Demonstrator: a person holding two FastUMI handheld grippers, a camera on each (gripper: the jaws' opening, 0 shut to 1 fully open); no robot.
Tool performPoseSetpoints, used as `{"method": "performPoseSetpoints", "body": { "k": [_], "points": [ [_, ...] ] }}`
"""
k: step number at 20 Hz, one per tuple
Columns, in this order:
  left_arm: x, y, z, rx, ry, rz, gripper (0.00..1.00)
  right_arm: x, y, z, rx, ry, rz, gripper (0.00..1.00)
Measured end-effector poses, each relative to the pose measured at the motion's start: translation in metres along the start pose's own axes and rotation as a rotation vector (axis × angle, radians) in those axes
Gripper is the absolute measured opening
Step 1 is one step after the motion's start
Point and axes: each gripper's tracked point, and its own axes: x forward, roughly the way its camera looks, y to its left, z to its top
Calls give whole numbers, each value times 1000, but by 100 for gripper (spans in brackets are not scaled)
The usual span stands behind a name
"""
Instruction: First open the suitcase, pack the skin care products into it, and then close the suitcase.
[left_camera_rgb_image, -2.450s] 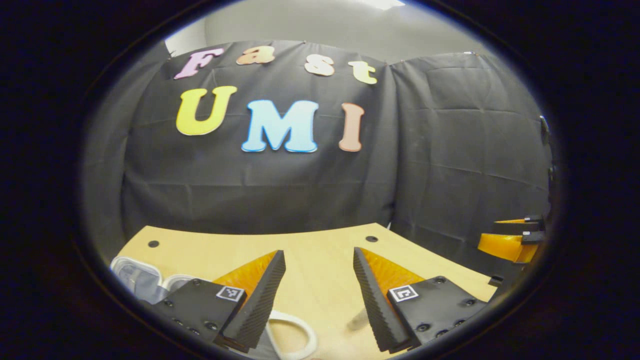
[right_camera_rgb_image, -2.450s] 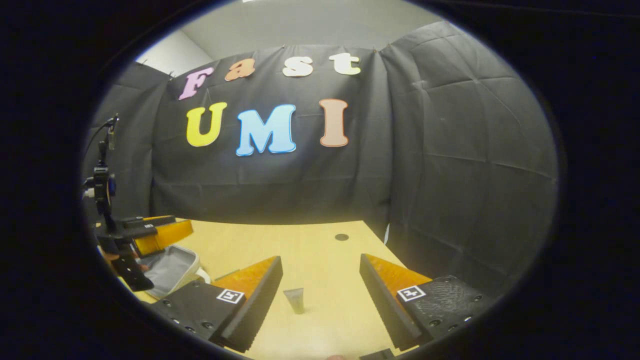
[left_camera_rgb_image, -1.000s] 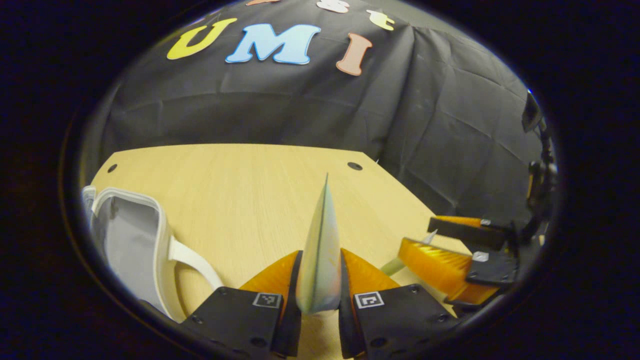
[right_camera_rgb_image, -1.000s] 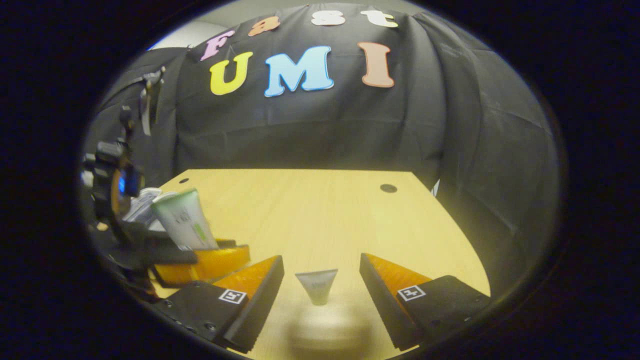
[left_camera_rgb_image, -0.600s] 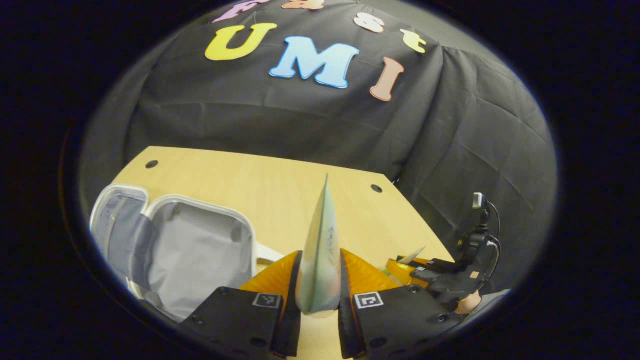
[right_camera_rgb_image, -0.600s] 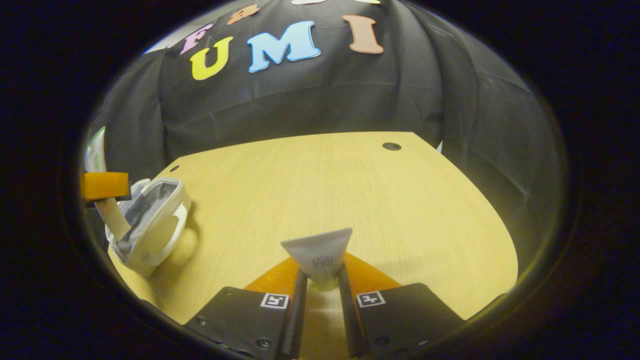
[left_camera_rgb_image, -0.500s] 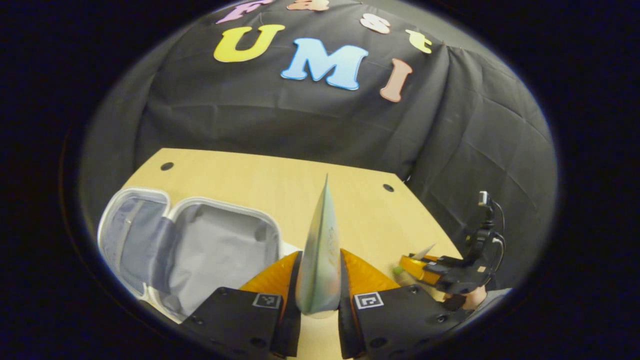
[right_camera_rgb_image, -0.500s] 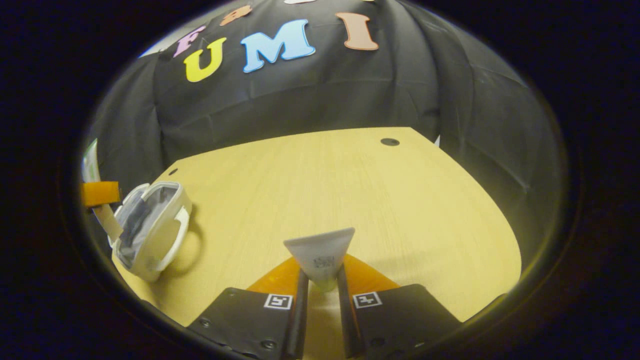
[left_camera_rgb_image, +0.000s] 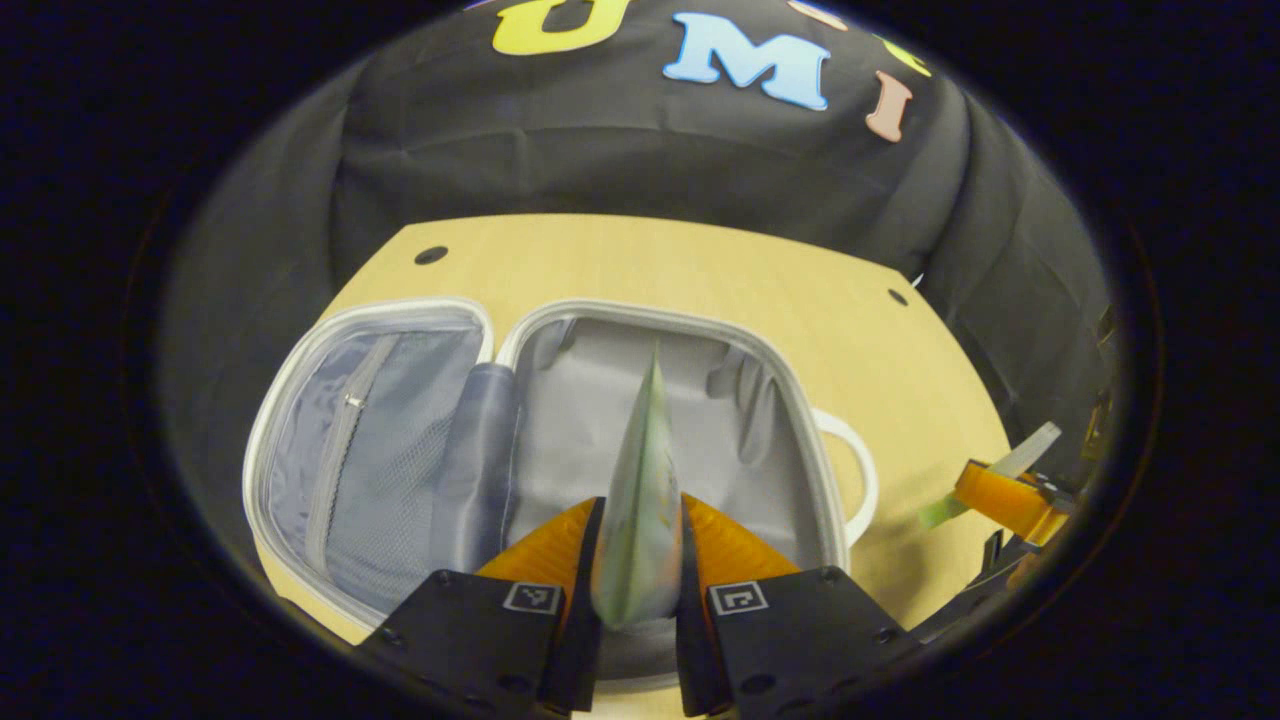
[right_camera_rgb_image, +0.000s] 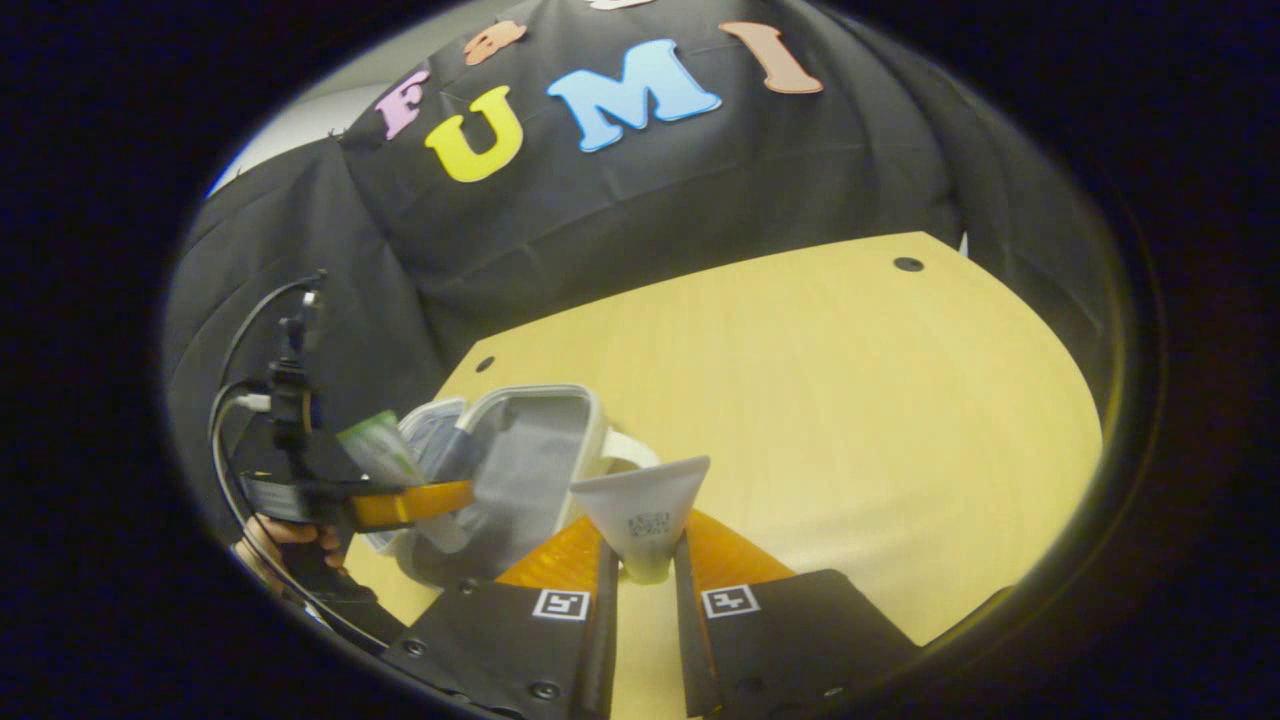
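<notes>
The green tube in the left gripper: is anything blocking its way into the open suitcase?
Nothing visible does. The left gripper holds the green tube right over the open suitcase, whose grey compartment below looks bare; a bottle lies along the hinge, off to the side.

Your open suitcase (left_camera_rgb_image: 840, 500) lies on the table (left_camera_rgb_image: 700, 260), a bottle (left_camera_rgb_image: 475, 470) in its left half. Your left gripper's tube (left_camera_rgb_image: 640, 500) hangs over the right half; the right gripper's tube (right_camera_rgb_image: 645, 505) sits right of the case.

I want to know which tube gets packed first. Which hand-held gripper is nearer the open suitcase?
Left. The left hand-held gripper holds its green tube right above the open suitcase. The right hand-held gripper, holding a white tube, sits off beside the handle side.
</notes>
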Motion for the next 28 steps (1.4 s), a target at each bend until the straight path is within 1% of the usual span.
{"method": "performPoseSetpoints", "body": {
  "k": [1, 2, 3, 5, 6, 7, 8, 10, 12, 14, 15, 16, 17, 18, 19, 20, 21, 22, 23, 24, 26, 27, 28],
  "points": [
    [8, 6, -2, 8, 15, 2, 40, 3, 13, 1, -8, -1, 6, 26],
    [12, 12, -2, 16, 25, 6, 42, 7, 25, 1, -11, 4, 13, 22],
    [14, 15, 1, 23, 12, 11, 44, 10, 37, -2, -8, 10, 25, 26],
    [7, 14, 17, 43, -42, -7, 58, 19, 55, -6, 0, 34, 47, 26],
    [1, 15, 25, 53, -70, -8, 75, 24, 62, -9, -2, 50, 54, 26],
    [-6, 17, 29, 62, -95, -13, 75, 27, 69, -14, -4, 68, 65, 26],
    [-15, 21, 33, 61, -123, -14, 80, 33, 77, -18, -10, 86, 76, 26],
    [-40, 31, 40, 46, -179, -23, 85, 44, 88, -28, -33, 127, 90, 26],
    [-63, 51, 45, 21, -231, -14, 94, 60, 94, -41, -59, 173, 100, 26],
    [-86, 75, 52, -17, -283, 3, 94, 74, 98, -53, -91, 210, 100, 28],
    [-96, 94, 53, -40, -309, 27, 94, 78, 98, -55, -100, 216, 99, 29],
    [-104, 115, 70, -62, -332, 55, 94, 80, 99, -55, -106, 215, 98, 32],
    [-120, 138, 55, -86, -352, 91, 94, 84, 101, -54, -105, 208, 98, 33],
    [-126, 163, 70, -111, -362, 122, 94, 82, 101, -46, -105, 189, 97, 35],
    [-131, 186, 67, -140, -371, 150, 94, 80, 105, -41, -100, 168, 103, 30],
    [-137, 208, 66, -168, -374, 176, 94, 79, 108, -37, -98, 148, 111, 51],
    [-140, 227, 64, -190, -377, 202, 94, 76, 108, -29, -102, 123, 109, 54],
    [-143, 251, 62, -208, -382, 233, 97, 71, 107, -22, -112, 89, 101, 72],
    [-147, 272, 60, -218, -382, 257, 94, 66, 104, -15, -127, 53, 85, 79],
    [-149, 294, 59, -230, -386, 279, 94, 56, 101, -3, -144, 12, 67, 94],
    [-154, 345, 62, -254, -379, 296, 94, 41, 92, 13, -191, -62, 17, 95],
    [-152, 366, 62, -276, -366, 289, 96, 32, 87, 20, -207, -94, -15, 95],
    [-148, 384, 61, -313, -350, 281, 94, 24, 81, 27, -212, -117, -41, 95]
  ]
}}
